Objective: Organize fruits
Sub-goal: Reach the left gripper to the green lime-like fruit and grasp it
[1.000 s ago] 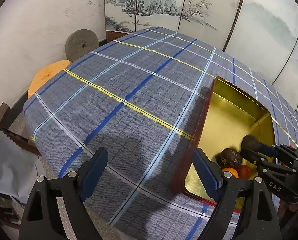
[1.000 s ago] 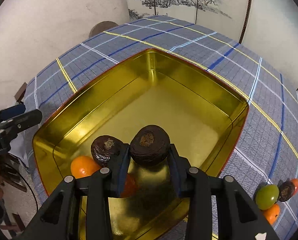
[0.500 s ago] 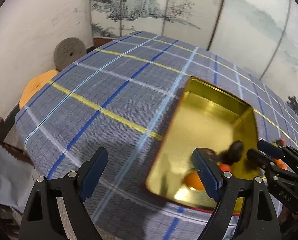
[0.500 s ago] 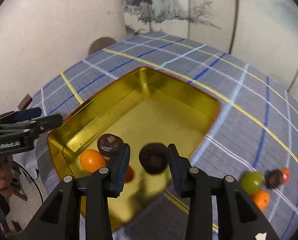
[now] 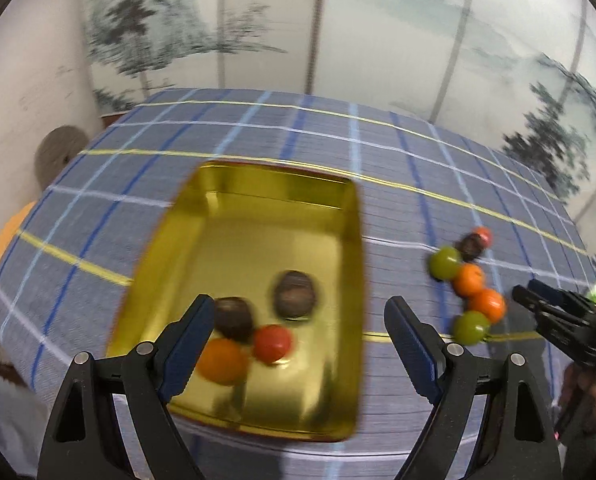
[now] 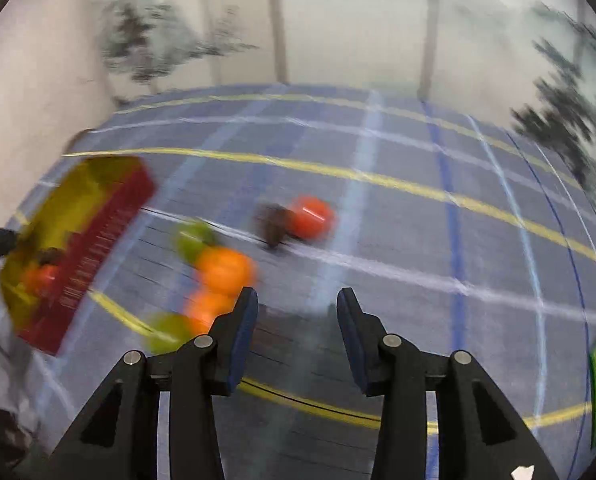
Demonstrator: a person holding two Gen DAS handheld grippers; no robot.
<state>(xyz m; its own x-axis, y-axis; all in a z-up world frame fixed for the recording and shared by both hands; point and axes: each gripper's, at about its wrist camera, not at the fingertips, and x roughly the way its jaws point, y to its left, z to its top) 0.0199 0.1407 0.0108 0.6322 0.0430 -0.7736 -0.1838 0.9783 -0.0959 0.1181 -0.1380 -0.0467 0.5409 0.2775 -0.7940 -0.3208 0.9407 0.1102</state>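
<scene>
Lengthwise, gold tin point(image 5: 350, 240) runs away from left gripper point(image 5: 298, 344); four fruits inside.

dark fruit point(image 5: 295, 294) dropped into tin point(image 5: 350, 264), right gripper point(image 6: 297, 312) emptied, opening

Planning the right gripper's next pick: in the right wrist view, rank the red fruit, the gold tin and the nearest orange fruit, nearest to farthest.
1. Orange fruit, just left of the right gripper.
2. Red fruit, ahead.
3. Gold tin, far left.
</scene>
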